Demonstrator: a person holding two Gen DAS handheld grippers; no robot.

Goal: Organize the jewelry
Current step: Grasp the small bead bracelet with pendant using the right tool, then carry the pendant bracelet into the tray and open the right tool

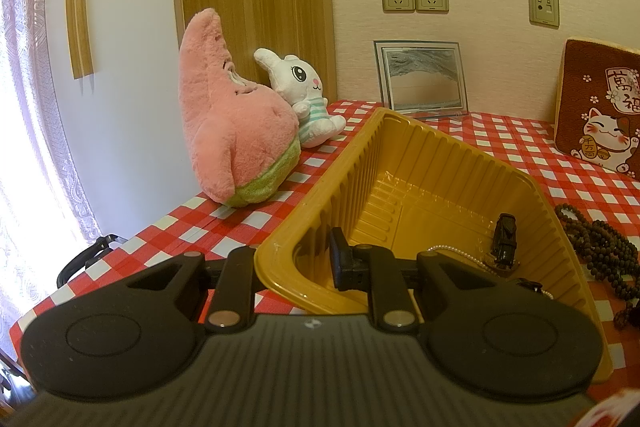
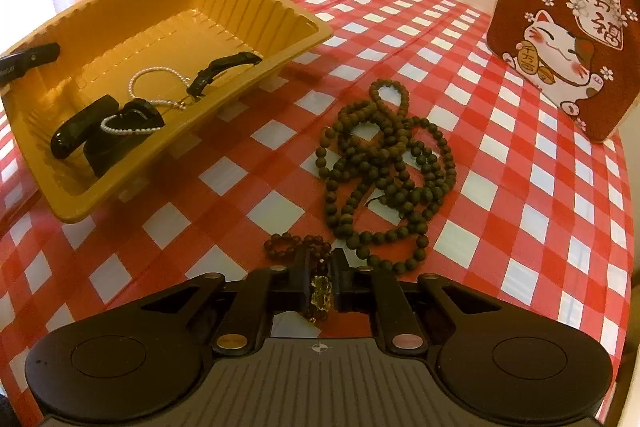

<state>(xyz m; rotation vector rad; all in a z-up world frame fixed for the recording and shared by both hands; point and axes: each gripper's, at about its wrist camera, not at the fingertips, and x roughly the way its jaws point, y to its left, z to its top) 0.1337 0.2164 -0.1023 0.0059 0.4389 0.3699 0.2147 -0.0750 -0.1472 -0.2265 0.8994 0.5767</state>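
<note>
The right tool (image 2: 320,281) is pinched tight on a small bead bracelet (image 2: 298,247) with a yellow see-through bead, and the rest of the bracelet lies on the cloth just in front of it. It looks light and floppy, so it will likely dangle and swing when lifted; the round beads may be slippery, so a hold right across the string of beads seems best. Just past the bracelet lies the long dark bead necklace (image 2: 384,167), piled in loops that could tangle or catch. To the front left of the right tool sits the gold tray (image 2: 280,7), made of thin ribbed plastic that looks bendy. The left tool (image 1: 296,259) is closed on the tray's near rim, and the tray looks tipped up off the counter (image 2: 500,147). Inside are a pearl bracelet (image 2: 154,83) and black clips (image 2: 224,67), which may slide toward the low side. The counter has a red and white checked cloth that looks smooth. At the back stand a pink plush (image 1: 236,123), a white bunny (image 1: 304,95), a picture frame (image 1: 420,79) and a cat cushion (image 2: 568,35).
</note>
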